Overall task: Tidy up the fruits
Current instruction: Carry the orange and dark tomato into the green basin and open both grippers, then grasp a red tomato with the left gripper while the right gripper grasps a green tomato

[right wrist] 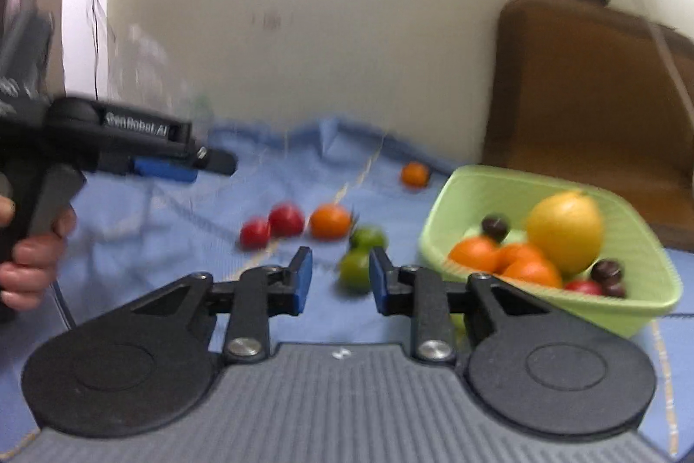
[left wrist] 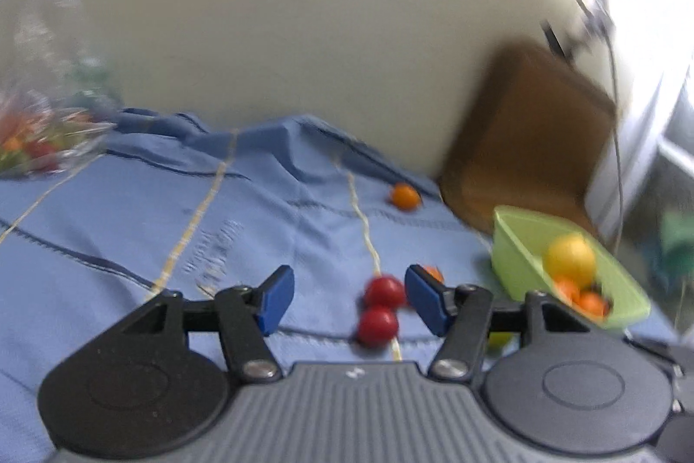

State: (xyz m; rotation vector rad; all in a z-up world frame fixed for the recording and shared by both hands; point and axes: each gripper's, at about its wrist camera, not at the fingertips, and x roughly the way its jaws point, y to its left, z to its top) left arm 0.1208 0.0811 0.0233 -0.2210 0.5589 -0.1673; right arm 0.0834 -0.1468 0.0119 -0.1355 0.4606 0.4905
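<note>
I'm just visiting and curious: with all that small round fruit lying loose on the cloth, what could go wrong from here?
The two red fruits touch, so gripping one may roll the other away. The green basket is already heaped, so an added fruit might tumble off the lemon. The wrinkled blue cloth could send fruit rolling.

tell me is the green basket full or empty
Partly full: the green basket holds a yellow fruit, oranges and small dark fruits, with room left.

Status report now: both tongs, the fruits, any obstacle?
Left tongs open, empty. Right tongs open, empty. Green basket part filled; red fruits loose on cloth. No obstacle seen.
</note>
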